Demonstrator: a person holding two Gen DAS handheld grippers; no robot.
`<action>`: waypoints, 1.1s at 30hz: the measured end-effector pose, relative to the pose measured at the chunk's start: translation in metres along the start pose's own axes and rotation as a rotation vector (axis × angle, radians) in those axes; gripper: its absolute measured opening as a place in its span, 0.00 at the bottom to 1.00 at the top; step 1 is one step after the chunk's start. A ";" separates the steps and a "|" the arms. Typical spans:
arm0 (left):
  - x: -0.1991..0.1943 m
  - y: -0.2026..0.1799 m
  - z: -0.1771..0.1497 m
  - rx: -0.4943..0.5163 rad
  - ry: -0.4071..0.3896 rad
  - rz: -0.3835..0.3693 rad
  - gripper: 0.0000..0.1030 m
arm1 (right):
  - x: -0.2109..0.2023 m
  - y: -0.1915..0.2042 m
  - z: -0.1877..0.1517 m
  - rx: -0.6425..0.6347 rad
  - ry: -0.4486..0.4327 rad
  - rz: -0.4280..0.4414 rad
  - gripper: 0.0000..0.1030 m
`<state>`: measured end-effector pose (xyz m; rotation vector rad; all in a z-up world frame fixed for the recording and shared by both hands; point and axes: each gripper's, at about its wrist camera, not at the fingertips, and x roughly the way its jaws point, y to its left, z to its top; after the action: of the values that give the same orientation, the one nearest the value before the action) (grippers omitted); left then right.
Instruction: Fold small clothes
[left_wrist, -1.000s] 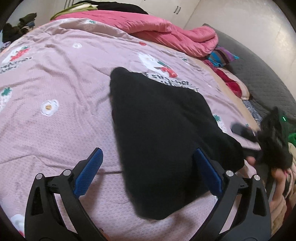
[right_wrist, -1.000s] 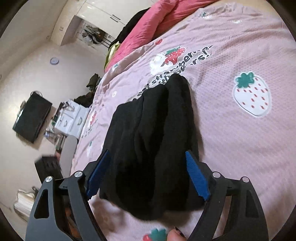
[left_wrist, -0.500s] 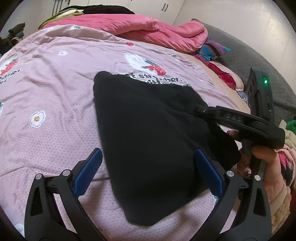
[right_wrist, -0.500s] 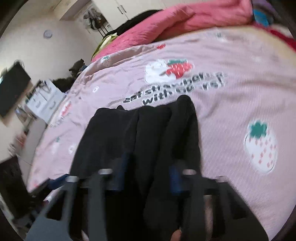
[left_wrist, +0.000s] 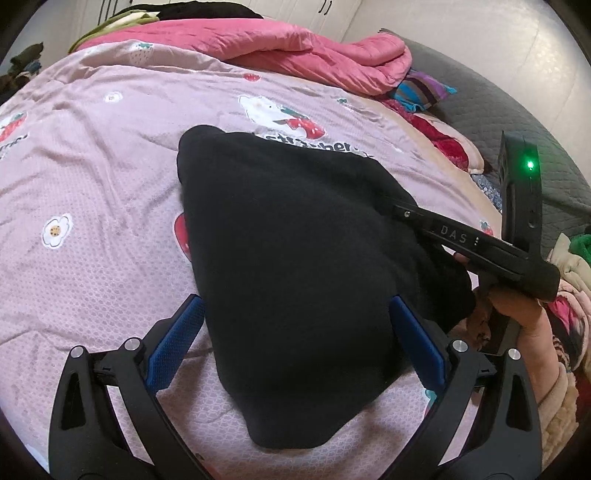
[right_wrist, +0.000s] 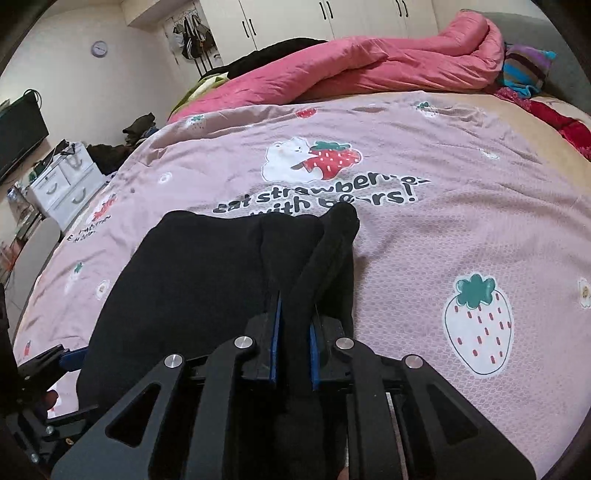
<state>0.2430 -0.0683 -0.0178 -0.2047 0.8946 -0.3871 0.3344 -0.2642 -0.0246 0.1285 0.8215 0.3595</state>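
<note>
While my right gripper (right_wrist: 293, 350) jaws have just closed, pinching a ridge of the black garment (left_wrist: 295, 273) lying on the pink bedspread (left_wrist: 92, 177), my left gripper (left_wrist: 295, 347) jaws gape, straddling its near corner. Only a thin fold is pinched; a pull could slip it or bunch the cloth.

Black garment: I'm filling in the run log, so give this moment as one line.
phase: grasp | right gripper: shut on black garment fold | left gripper: open, garment between its fingers | surface: bedspread

black garment (left_wrist: 295, 266) lying on bed, right edge bunched upward
</note>
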 end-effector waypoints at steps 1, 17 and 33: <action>0.000 0.000 0.000 -0.001 0.000 -0.001 0.91 | -0.001 0.001 -0.001 -0.003 0.000 -0.004 0.15; -0.029 0.007 -0.003 -0.074 -0.088 -0.076 0.82 | -0.065 -0.030 0.000 0.192 -0.036 0.258 0.38; -0.030 -0.016 -0.002 0.046 -0.120 0.028 0.83 | -0.030 0.012 0.020 0.092 -0.065 0.190 0.06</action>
<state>0.2204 -0.0705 0.0082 -0.1714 0.7686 -0.3652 0.3272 -0.2636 0.0122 0.3040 0.7634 0.4934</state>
